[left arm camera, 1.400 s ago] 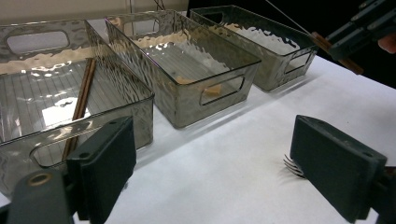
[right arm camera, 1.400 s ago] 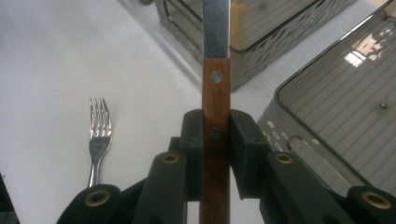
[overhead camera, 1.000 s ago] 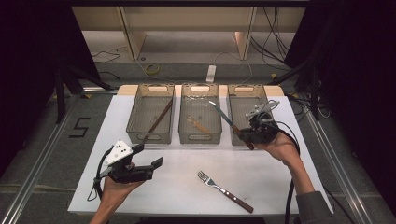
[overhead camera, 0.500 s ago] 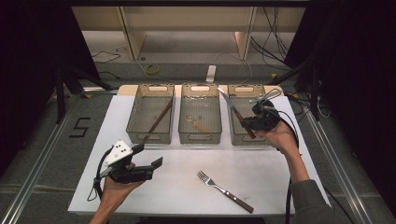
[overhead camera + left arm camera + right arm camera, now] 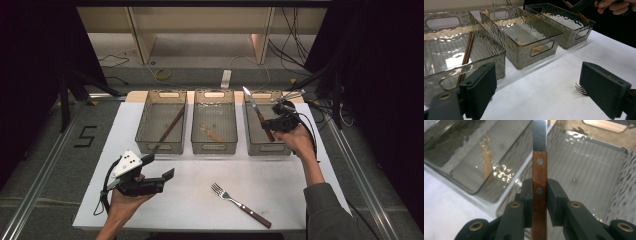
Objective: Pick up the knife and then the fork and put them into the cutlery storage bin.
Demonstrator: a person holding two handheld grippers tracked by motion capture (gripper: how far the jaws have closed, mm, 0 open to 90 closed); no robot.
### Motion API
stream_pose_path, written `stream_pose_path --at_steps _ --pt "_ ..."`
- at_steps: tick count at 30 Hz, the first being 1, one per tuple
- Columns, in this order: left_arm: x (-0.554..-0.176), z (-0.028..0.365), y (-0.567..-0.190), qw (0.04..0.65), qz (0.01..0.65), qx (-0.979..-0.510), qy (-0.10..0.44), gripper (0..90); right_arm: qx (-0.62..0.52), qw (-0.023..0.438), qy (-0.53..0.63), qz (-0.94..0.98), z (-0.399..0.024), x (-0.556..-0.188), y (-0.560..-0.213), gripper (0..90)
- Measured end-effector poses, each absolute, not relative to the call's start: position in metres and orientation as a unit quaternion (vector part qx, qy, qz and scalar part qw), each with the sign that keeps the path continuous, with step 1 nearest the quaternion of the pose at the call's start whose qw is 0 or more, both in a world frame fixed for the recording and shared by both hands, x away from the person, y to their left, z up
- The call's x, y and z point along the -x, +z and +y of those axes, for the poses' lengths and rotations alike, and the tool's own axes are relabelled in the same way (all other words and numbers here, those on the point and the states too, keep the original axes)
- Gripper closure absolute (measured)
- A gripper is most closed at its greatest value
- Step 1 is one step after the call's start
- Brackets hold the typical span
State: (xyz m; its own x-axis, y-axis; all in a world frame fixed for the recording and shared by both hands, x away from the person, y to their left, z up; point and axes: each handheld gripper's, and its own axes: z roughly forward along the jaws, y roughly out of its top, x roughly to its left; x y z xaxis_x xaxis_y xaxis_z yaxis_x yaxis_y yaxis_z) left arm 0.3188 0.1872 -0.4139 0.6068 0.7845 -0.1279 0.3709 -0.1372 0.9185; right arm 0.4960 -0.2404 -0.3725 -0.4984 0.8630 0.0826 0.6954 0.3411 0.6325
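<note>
Right tool (image 5: pixel 270 123): clamped on a knife (image 5: pixel 256 110) by its wooden handle, jaws pressed flat against both sides between the rivets; blade pointing straight ahead of the jaws, up and away. Held in the air over the right-hand bin (image 5: pixel 265 148), that bin directly below and ahead of the tool and apparently empty. Long axis of the knife roughly in line with the bin's length, tilted tip-up. Judged step: lowering the knife into this bin; release only once the handle sits inside the walls, or else risk of the blade catching the rim.

Left tool (image 5: pixel 157 177): jaws wide apart, gripping nothing, hovering low above the tabletop (image 5: pixel 200 167).

Fork (image 5: pixel 240 204): flat on the tabletop, off to the right of the left tool and just ahead of its right-hand jaw, tines toward the tool, wooden handle trailing away. Long axis slanted across the line of the jaws rather than along it. Nearer the left tool than the right one; likely next pick for the left.

Left bin (image 5: pixel 161 146): ahead of the left tool, holding a pair of long brown sticks (image 5: pixel 171 128), probably chopsticks, leaning corner to corner.

Middle bin (image 5: pixel 214 147): ahead and right of the left tool, holding a small pale spoon (image 5: pixel 212 133).
</note>
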Motion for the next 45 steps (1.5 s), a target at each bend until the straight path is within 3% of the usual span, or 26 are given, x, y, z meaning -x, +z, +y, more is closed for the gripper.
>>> stream_pose_path --at_steps 29,35,45 --pt "-0.319 0.187 -0.414 0.523 0.397 -0.728 0.197 13.8 -0.549 0.129 0.267 0.781 -0.247 -0.521 -0.393 76.2" --pt "-0.319 0.187 -0.414 0.524 0.398 -0.727 0.197 13.8 -0.546 0.103 0.284 0.781 -0.247 -0.521 -0.393 56.5" --pt "-0.319 0.187 -0.414 0.523 0.397 -0.728 0.197 13.8 -0.498 0.108 0.293 0.809 -0.237 -0.498 -0.380 43.5"
